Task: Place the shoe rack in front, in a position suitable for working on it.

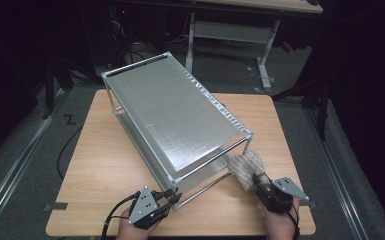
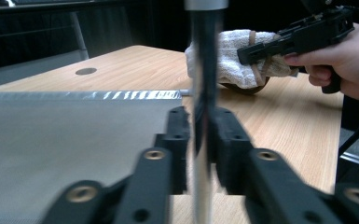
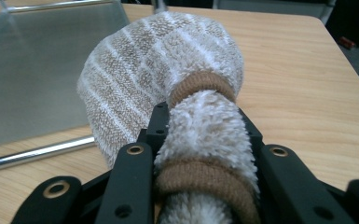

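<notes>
Cloth-wrapped wiper (image 1: 247, 170) sits at the near right corner of the metal rack (image 1: 175, 117), its padded head resting on the counter (image 1: 105, 165) just beside the rack's near right post. It is a towel bundle bound with two tan bands (image 3: 200, 84); the right gripper view shows both bands on the handle part.

Right gripper (image 1: 267, 192): jaws clamped on the handle of the wiper, one on each side, between the two bands. The grip looks firm and centred.

Left gripper (image 1: 167, 197): jaws together on the near left upright post (image 2: 204, 93) of the rack, pinching it from both sides. It looks like a steadying hold.

Rack: two shelves, standing diagonally across the counter, its near end toward the person. The lower front rail (image 1: 205, 187) lies close to the counter edge.

Progress, as judged:
- Wiper picked up and held: done.
- Rack braced by the other hand: done.
- Wiper head brought to the rack: nearly; it is beside the near right corner, not on a shelf.
- Wiping of the shelf surfaces: seemingly not begun. The top sheet looks uniformly dull grey, and I cannot tell clean from dirty.

Remaining: lift the head onto a shelf and sweep it.
</notes>
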`<state>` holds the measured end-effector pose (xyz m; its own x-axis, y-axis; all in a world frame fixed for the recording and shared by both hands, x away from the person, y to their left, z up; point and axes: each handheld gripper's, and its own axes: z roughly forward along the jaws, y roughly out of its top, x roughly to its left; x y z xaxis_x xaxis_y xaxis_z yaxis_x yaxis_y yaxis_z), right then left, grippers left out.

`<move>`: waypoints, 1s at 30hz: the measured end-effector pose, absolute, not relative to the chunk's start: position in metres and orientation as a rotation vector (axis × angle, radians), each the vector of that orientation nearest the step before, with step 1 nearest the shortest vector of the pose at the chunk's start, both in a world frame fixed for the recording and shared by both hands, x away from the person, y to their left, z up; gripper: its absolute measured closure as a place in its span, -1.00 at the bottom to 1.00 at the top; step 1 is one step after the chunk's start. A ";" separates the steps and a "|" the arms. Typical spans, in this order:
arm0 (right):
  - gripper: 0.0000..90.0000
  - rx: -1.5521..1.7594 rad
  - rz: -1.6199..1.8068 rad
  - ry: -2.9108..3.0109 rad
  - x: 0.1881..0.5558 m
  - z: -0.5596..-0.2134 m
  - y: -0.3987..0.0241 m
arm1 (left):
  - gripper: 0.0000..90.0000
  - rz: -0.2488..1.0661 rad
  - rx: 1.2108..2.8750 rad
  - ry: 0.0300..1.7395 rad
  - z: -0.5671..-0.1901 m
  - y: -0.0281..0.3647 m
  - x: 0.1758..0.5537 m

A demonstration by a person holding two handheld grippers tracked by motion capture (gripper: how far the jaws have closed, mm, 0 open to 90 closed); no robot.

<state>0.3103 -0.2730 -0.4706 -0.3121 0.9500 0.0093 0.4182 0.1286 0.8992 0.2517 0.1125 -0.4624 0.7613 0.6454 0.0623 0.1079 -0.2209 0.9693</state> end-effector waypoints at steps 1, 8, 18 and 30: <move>0.51 1.340 1.129 1.813 0.310 -0.473 -0.275 | 0.76 0.542 1.743 0.602 -0.462 0.113 0.253; 0.52 1.363 1.105 1.840 0.313 -0.478 -0.276 | 0.76 0.545 1.735 0.626 -0.463 0.117 0.257; 0.51 1.358 1.105 1.874 0.314 -0.480 -0.272 | 0.73 0.559 1.728 0.628 -0.463 0.118 0.259; 0.51 1.296 1.174 1.779 0.305 -0.460 -0.272 | 0.71 0.557 1.726 0.631 -0.465 0.119 0.256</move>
<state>0.3053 -0.2722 -0.4596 -0.3126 0.9498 0.0096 0.3825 0.1166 0.9166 0.2561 0.1194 -0.4647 0.7422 0.6690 0.0412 0.1238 -0.1973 0.9725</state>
